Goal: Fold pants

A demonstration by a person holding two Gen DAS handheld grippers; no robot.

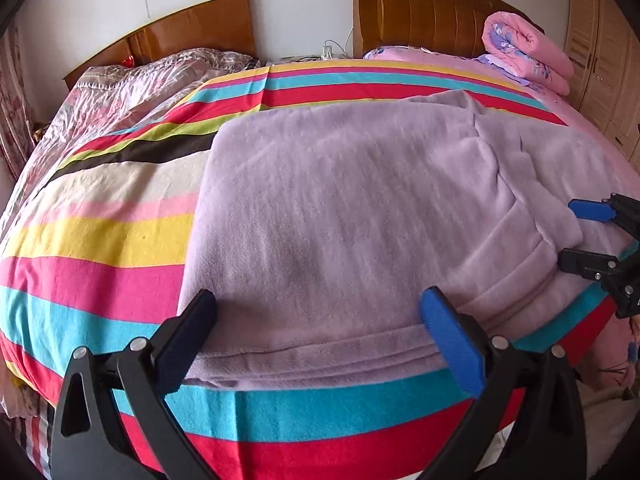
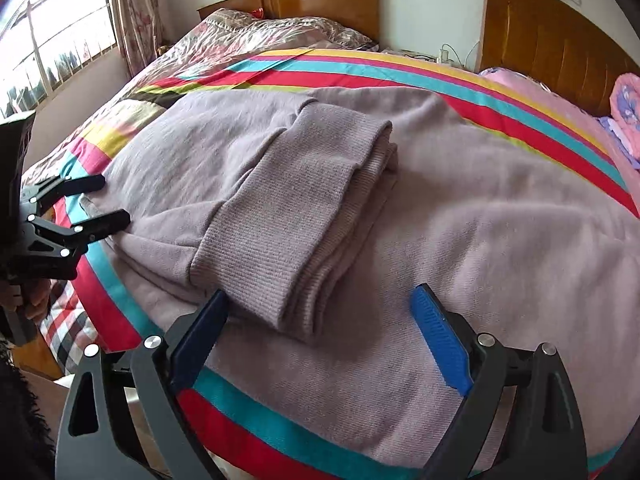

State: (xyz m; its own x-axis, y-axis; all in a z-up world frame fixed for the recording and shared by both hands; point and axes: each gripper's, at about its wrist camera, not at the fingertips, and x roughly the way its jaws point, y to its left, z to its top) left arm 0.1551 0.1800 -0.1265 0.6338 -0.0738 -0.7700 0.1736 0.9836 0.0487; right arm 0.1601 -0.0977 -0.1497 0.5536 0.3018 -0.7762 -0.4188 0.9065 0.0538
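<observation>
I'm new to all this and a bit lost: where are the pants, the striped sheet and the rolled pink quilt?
pants (image 1: 320, 208): left wrist view, flat middle of the fabric.
striped sheet (image 1: 100, 240): left wrist view, yellow stripe.
pink quilt (image 1: 524, 46): left wrist view, top of the roll.

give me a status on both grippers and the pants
Left gripper open at the near edge of the lilac fleece pants. Right gripper open, empty, by the ribbed cuffs. Pants folded on the striped bedsheet; nothing in the way.

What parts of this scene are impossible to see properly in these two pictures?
- Pants: far right side cut off by the right wrist view's edge.
- Pants' underside: hidden against the striped sheet, both views.
- Nightstand items: too small, left wrist view.
- Right gripper: mostly cut off, left wrist view.
</observation>
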